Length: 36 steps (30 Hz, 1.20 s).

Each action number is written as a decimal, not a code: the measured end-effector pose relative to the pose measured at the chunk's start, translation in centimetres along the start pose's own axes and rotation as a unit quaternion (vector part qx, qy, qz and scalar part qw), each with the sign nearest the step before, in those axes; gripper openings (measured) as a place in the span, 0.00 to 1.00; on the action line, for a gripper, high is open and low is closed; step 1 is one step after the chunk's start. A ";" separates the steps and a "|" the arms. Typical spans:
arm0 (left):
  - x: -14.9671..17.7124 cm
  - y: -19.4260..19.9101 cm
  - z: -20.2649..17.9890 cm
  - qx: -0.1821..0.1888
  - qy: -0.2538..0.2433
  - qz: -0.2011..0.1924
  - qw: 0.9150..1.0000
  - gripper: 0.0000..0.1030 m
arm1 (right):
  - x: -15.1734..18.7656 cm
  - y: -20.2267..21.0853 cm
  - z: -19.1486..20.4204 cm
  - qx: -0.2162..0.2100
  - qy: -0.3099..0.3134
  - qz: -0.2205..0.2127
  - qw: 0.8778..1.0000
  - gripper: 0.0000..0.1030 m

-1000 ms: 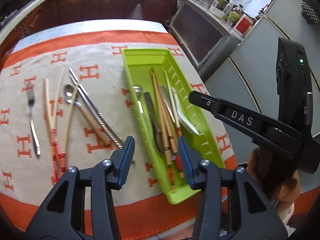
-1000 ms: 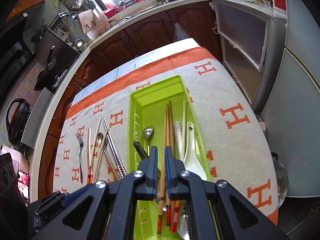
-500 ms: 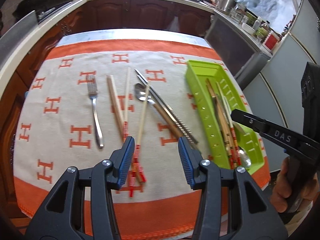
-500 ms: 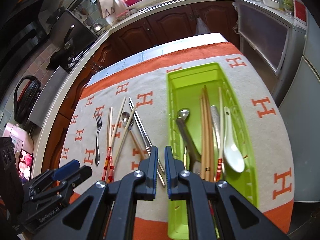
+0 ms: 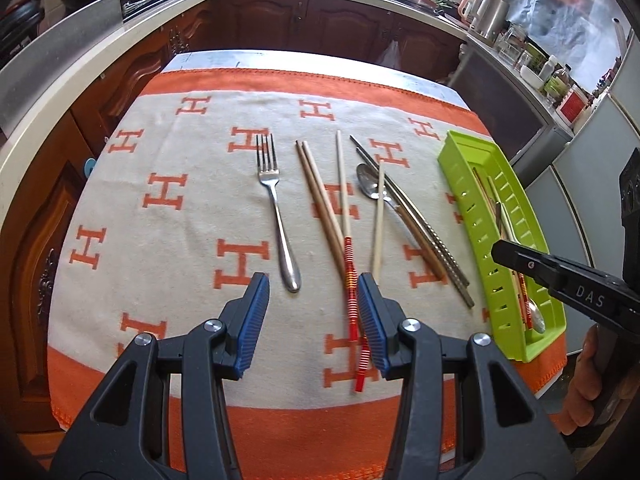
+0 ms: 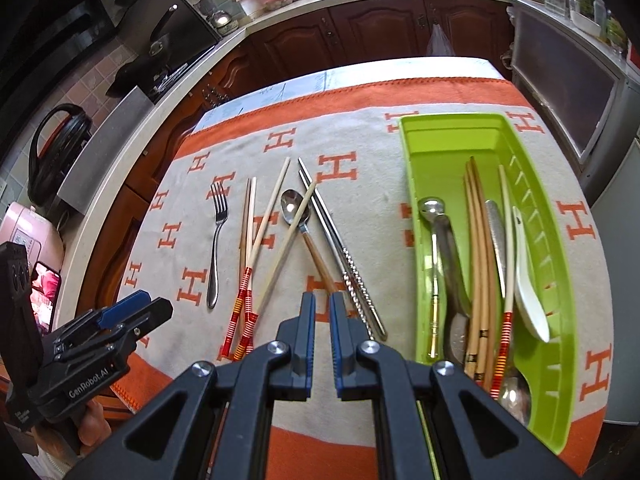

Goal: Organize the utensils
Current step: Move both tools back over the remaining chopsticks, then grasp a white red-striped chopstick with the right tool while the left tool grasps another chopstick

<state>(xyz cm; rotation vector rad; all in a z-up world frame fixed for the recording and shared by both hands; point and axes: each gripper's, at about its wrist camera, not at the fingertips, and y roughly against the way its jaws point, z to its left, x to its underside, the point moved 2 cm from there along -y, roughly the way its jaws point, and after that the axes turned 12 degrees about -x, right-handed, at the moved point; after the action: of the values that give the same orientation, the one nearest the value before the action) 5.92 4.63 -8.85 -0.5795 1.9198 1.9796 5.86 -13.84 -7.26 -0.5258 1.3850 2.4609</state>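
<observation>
Swung left off green tray (image 6: 560, 280); left gripper (image 5: 312, 300) wide open, empty, over fork (image 5: 276, 208) and chopsticks (image 5: 348, 264) on cloth. Right gripper (image 6: 322, 312), marked "DAS", nearly closed, empty. "GenRobot.AI" on left.

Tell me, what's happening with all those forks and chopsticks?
A person is sorting utensils into the green tray with a grabbing tool in each hand. Some chopsticks and spoons already lie in it. On the cloth remain a fork, a spoon, and several chopsticks. The left tool hangs open near the fork's handle and the red-striped chopsticks. The right tool is nearly closed and holds nothing.
</observation>
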 end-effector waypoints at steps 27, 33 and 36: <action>-1.0 -4.9 0.0 0.051 -0.004 0.027 0.998 0.41 | -0.5 -10.2 2.3 -0.037 -0.029 0.057 0.997 0.10; -1.9 -5.4 -1.4 0.066 -0.021 0.022 0.997 0.41 | -0.7 -8.4 1.3 -0.047 -0.034 0.038 0.998 0.05; -2.5 -5.9 -2.2 0.076 -0.026 0.021 0.997 0.41 | -1.0 -7.1 0.7 -0.050 -0.039 0.023 0.998 0.05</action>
<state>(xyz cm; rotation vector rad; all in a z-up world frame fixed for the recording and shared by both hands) 11.17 2.81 -12.79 -0.4461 2.0436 1.8349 9.53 -9.69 -11.91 -0.4183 1.2627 2.5703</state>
